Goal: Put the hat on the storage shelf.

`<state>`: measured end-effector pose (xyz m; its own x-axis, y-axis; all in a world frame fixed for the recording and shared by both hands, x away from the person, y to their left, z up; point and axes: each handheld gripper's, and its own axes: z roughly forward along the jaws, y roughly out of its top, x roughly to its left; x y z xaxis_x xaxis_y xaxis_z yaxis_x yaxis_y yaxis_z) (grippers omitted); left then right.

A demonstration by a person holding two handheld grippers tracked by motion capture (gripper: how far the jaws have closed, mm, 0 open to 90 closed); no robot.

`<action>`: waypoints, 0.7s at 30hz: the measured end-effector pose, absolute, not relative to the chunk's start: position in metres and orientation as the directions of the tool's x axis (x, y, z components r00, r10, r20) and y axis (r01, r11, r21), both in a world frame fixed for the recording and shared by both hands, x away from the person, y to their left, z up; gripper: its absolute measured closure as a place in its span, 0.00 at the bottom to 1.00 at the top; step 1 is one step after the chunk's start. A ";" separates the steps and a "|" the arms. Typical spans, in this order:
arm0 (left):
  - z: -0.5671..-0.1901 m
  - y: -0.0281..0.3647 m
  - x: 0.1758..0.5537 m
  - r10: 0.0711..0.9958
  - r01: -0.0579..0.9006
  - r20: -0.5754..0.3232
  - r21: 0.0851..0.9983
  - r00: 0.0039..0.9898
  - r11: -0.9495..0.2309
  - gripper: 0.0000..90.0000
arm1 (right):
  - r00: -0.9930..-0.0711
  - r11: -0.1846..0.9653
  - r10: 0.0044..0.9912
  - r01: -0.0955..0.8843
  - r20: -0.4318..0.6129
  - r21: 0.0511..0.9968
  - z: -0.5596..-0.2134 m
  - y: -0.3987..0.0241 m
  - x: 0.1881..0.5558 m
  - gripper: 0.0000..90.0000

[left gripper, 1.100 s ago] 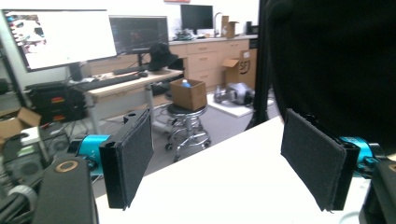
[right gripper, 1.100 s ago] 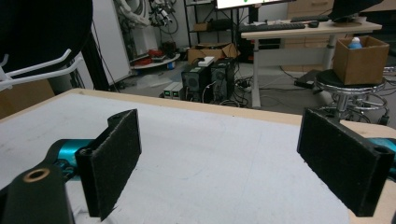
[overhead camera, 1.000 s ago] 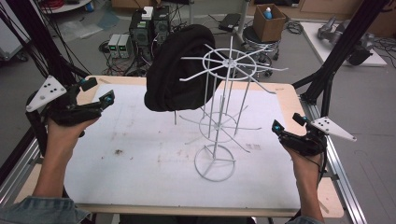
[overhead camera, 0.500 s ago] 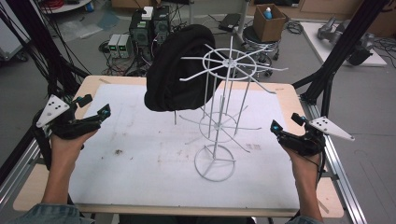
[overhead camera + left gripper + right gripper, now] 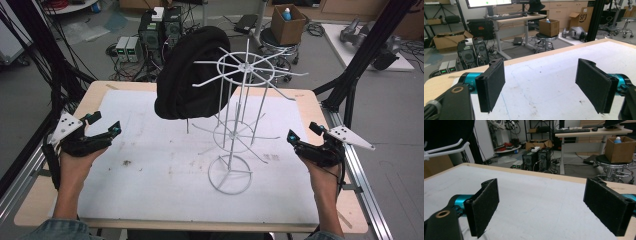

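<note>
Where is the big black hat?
In the high view, the black hat hangs on the upper left arms of the white wire rack, above the table's far middle.

Wooden table (image 5: 320, 102), white sheet (image 5: 150, 175), wire rack (image 5: 235, 150)

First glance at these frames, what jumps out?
The white wire rack standing mid-table, with a big black hat hung on its upper left hooks. Then the two hand-held grippers: the left gripper at the table's left edge and the right gripper at its right edge, both with jaws wide apart and nothing between them. The white table surface shows scuffs and smudges.
</note>
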<state>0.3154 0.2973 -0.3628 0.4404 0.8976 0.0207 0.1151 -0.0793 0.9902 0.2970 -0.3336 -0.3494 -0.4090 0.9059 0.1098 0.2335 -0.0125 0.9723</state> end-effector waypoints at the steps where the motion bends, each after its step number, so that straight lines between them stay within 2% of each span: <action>1: -0.364 0.298 0.315 0.900 0.117 0.022 0.990 0.435 -0.081 0.26 | -0.410 -0.010 0.905 0.239 0.110 0.971 -0.350 -0.333 0.297 0.14; 11: -0.374 0.300 0.316 0.903 0.143 0.015 0.986 0.429 -0.084 0.26 | -0.420 0.006 0.901 0.267 0.111 0.964 -0.357 -0.325 0.301 0.14; 21: -0.375 0.300 0.316 0.903 0.149 0.014 0.985 0.429 -0.087 0.26 | -0.423 0.007 0.900 0.255 0.105 0.967 -0.357 -0.326 0.301 0.14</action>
